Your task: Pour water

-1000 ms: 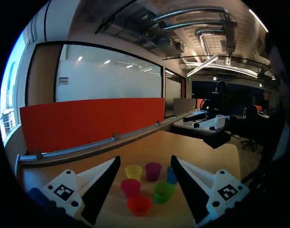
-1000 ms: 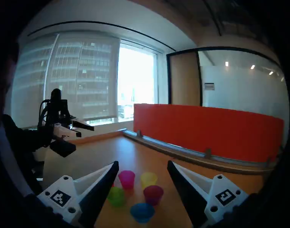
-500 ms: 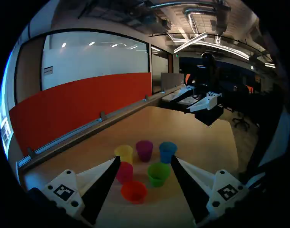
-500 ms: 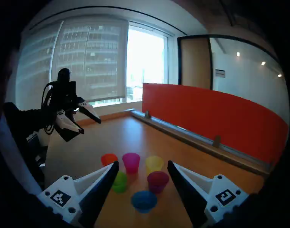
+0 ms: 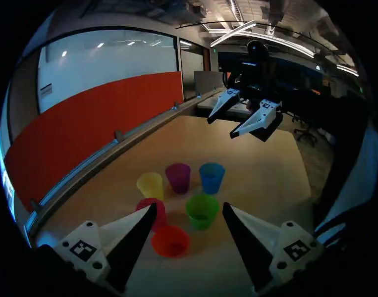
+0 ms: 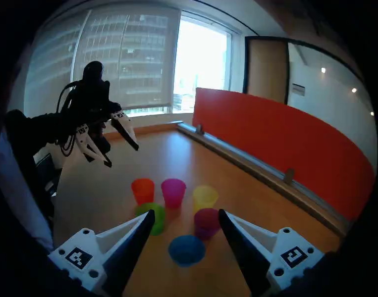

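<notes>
Wooden table [image 5: 268, 168], six coloured cups [image 5: 178, 177], left gripper [image 5: 188, 205], right gripper [image 6: 185, 212] both spread, empty

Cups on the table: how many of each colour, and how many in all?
Orange cup: 1
Pink cup: 1
Yellow cup: 1
Purple cup: 1
Blue cup: 1
Green cup: 1
Total: 6

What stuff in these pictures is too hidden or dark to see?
Orange cup and green cup: left gripper view, insides too dark to tell if there's water.
Pink cup: left gripper view, partly behind the left gripper's finger.
Green cup: right gripper view, partly behind the right gripper's finger.
Hand: right gripper view, just a dark shape against the window.
</notes>
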A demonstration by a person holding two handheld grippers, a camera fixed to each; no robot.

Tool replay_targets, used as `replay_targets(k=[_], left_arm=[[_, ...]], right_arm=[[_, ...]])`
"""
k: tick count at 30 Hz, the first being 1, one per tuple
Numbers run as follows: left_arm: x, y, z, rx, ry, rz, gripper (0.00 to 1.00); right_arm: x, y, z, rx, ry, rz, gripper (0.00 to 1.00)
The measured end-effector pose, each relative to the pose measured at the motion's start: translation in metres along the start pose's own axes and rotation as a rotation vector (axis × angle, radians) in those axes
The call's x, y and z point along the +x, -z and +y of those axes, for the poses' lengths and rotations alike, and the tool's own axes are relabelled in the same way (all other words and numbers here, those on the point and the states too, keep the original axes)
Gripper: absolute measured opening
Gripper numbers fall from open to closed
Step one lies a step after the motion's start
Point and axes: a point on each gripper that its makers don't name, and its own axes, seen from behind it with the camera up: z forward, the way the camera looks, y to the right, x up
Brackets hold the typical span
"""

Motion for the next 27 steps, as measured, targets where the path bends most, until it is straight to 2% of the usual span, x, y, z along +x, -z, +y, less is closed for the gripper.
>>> replay_targets(k=[5, 17, 27], left_arm=[[-0.015, -0.012, 0.002, -0.013, -0.007, -0.043, 0.99], [-0.038, -0.043, 0.01, -0.062, -0.044, -0.142, 0.99], [-0.055, -0.067, 0.013, -0.076, -0.058, -0.213, 0.99]], right_arm=[[-0.019, -0.009, 0.001, 0.004, 0.023, -0.047, 1.0], [-0.056, -0.029, -0.001, 0.039, 0.013, -0.123, 0.99], [-0.083, -0.04, -0.001, 0.061, 0.013, -0.173, 0.99]])
